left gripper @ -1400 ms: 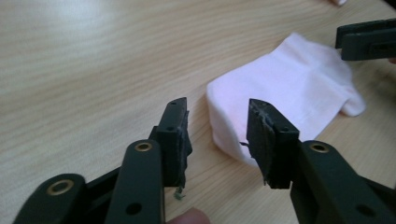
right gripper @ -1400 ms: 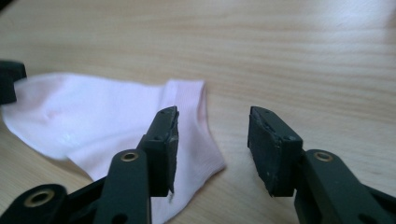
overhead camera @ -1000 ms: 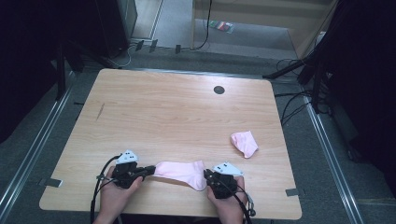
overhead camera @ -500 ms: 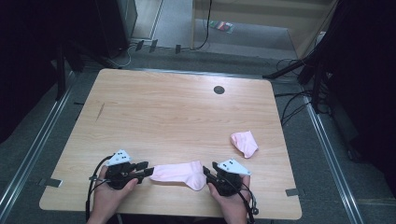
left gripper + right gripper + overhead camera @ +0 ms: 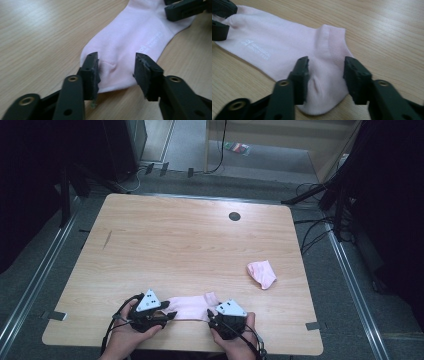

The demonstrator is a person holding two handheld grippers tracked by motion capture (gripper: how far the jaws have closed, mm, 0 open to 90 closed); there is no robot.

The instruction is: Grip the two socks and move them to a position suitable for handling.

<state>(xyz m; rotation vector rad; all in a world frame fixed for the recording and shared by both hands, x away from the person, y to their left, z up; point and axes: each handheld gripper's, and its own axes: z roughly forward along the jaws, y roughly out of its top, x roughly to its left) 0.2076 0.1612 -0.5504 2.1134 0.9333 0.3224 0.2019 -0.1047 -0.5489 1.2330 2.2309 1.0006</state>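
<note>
Now both grippers have slid back from the flat pale-pink cotton sock (image 5: 192,308) at the wooden counter's (image 5: 190,245) near edge; left gripper (image 5: 116,70) and right gripper (image 5: 325,75) fingers gape apart over its ends, suggesting release after straightening.

Black tools (image 5: 167,316), brass-ringed screw holes

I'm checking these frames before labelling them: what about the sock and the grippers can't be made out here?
- Flat sock: its white lettering is too small and blurred, in both gripper views.
- Left gripper and right gripper: open; whether their pads touch the fabric is unclear.
- Crumpled sock: too small in the high view.
</note>
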